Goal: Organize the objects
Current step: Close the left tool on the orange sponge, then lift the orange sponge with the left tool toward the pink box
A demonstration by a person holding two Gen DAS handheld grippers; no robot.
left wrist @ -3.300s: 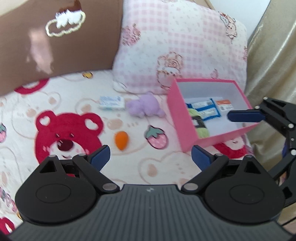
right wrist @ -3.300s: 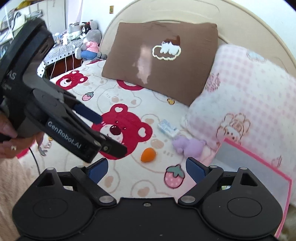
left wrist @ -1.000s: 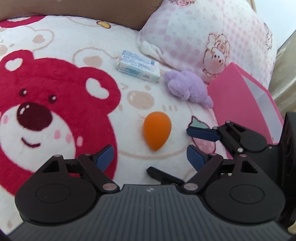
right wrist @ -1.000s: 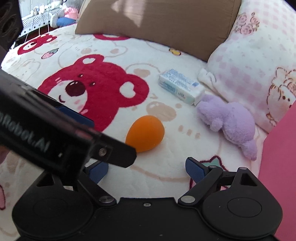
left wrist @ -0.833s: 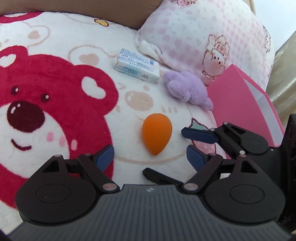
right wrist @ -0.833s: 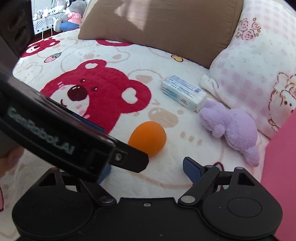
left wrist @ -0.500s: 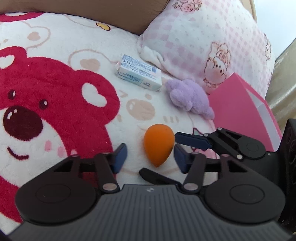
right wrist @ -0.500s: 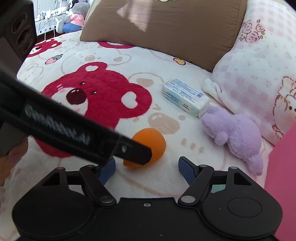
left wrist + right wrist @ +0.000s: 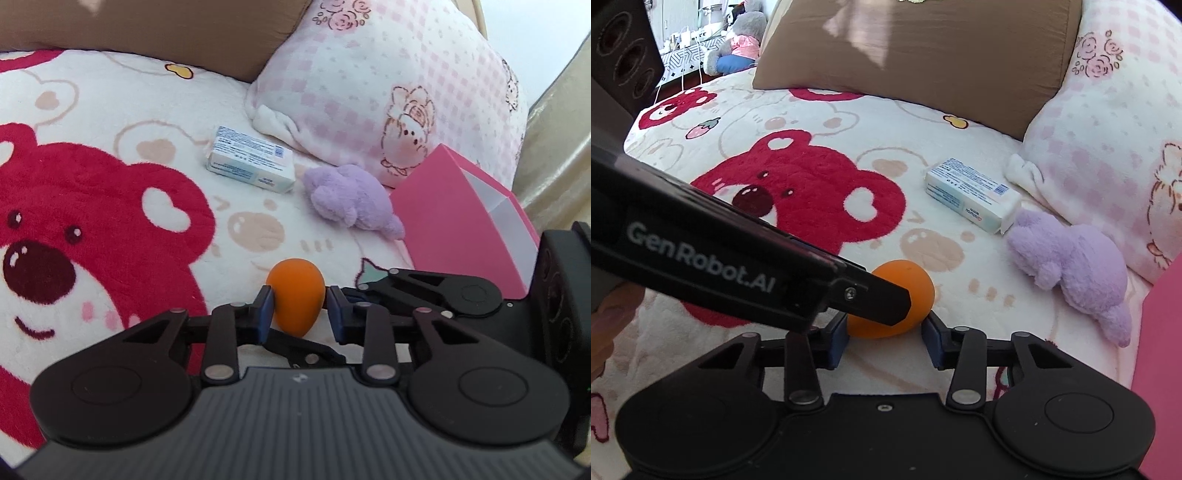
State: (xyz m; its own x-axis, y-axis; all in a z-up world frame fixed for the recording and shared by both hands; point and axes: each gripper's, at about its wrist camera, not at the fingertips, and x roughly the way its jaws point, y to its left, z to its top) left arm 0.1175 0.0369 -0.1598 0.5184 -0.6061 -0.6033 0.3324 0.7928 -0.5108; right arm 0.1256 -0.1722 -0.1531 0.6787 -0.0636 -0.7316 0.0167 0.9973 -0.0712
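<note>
Left gripper (image 9: 300, 313) narrow and closing, with the orange egg-shaped sponge (image 9: 295, 295) lodged between its blue pads; near pad on the left pressed to the sponge's side, the other right at its opposite side. Sponge lying on the bear-print blanket (image 9: 110, 122), round end away from the tool, narrower end toward it. Right gripper (image 9: 885, 341) also narrowing and closing, come in from the left gripper's right, one finger reaching to the sponge's right side and the other passing under the left tool's nose. From its own camera, pads flanking the near end of the same sponge, close against it on both sides; actual contact impossible to tell, since the left tool's black finger crosses in front and covers part of the sponge. Ahead of both tools and a little to the left, a white and blue packet (image 9: 251, 164) lying flat. Ahead and right of that, a purple plush toy (image 9: 351, 199), just beside the packet. Further right of the left gripper, a pink box (image 9: 454, 221), open at the top, touching the plush toy's end. Beyond all these, a pink checked pillow (image 9: 369, 92) and a brown pillow (image 9: 923, 55) leaning at the far edge.
</note>
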